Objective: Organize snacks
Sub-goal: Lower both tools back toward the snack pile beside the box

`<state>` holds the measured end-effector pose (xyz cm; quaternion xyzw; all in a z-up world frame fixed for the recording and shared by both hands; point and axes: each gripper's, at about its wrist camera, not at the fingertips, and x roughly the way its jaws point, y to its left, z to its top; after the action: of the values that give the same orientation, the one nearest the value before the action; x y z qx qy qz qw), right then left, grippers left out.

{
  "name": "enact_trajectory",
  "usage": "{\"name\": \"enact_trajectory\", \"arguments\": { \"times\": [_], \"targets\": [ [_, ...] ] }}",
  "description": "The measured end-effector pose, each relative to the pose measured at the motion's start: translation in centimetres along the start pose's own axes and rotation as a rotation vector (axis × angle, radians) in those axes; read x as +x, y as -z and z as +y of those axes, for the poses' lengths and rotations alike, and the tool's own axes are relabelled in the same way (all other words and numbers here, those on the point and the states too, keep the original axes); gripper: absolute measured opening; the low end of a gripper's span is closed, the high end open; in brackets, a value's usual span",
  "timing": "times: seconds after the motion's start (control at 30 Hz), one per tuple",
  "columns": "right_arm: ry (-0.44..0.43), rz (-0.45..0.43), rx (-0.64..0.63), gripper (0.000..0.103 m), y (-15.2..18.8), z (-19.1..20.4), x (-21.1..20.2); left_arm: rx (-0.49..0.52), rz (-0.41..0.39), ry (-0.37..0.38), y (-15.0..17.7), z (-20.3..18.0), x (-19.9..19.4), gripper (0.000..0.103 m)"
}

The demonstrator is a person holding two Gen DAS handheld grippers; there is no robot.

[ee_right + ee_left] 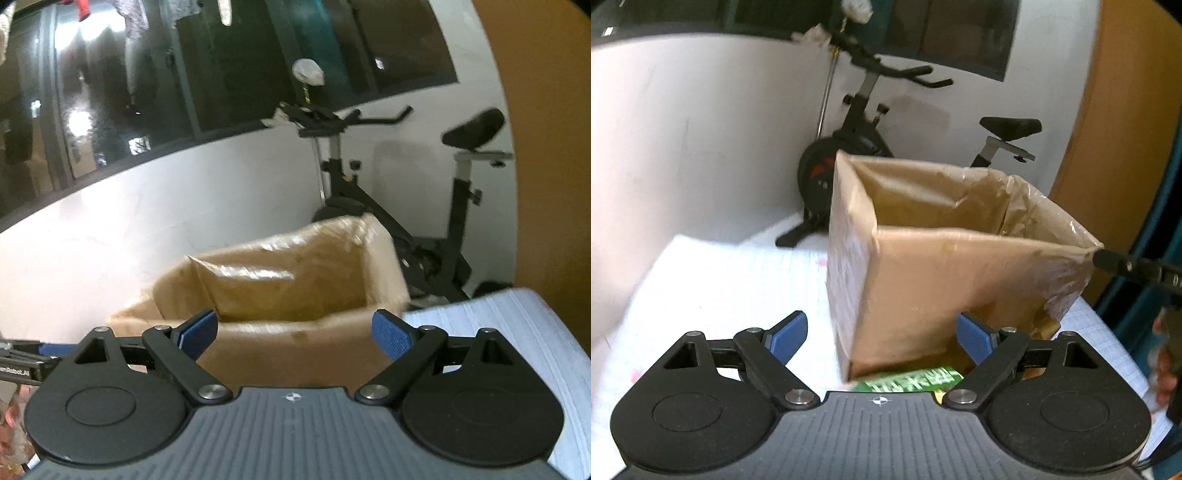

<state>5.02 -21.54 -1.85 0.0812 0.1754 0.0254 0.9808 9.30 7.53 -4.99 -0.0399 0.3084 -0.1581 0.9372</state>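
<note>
An open brown cardboard box (pixel 960 273) lined with clear plastic stands on the white table (pixel 731 288). It also shows in the right wrist view (pixel 295 280). A green snack packet (pixel 912 380) lies at the box's near foot, partly hidden by my left gripper's body. My left gripper (pixel 882 338) is open and empty, just in front of the box's near wall. My right gripper (pixel 295 334) is open and empty, close to the box's near rim. Its tip (pixel 1123 264) shows at the box's right corner in the left wrist view.
A black exercise bike (pixel 857 140) stands behind the table against a white wall; it also shows in the right wrist view (pixel 388 206). A wooden panel (pixel 1126 110) is at the right. The table's right edge (pixel 517 317) lies beside the box.
</note>
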Motion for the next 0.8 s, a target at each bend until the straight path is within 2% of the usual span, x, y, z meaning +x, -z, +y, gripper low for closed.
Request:
{"name": "enact_trajectory", "arguments": {
  "times": [0.13,0.33,0.4,0.5,0.73,0.8],
  "targets": [
    [0.035,0.027,0.015,0.093,1.2,-1.2,-0.2,-0.055,0.038,0.005,1.5,0.1,1.9,0.089],
    [0.077,0.069,0.036,0.093,3.0,-2.8,-0.3,-0.064,0.133,-0.001,4.7,0.0,3.9,0.089],
    [0.088,0.085,0.041,0.093,3.7,-3.0,-0.2,-0.077,0.139,0.01,5.6,0.1,4.1,0.095],
    [0.087,0.114,0.066,0.093,4.6,-3.5,-0.1,-0.094,0.155,0.015,7.0,0.2,4.4,0.098],
    [0.082,0.153,0.071,0.093,5.6,-3.4,0.5,-0.224,0.199,0.108,9.2,1.5,5.8,0.103],
    [0.077,0.158,0.067,0.093,5.6,-3.2,0.6,-0.222,0.213,0.127,9.6,1.0,6.0,0.103]
  ]
}}
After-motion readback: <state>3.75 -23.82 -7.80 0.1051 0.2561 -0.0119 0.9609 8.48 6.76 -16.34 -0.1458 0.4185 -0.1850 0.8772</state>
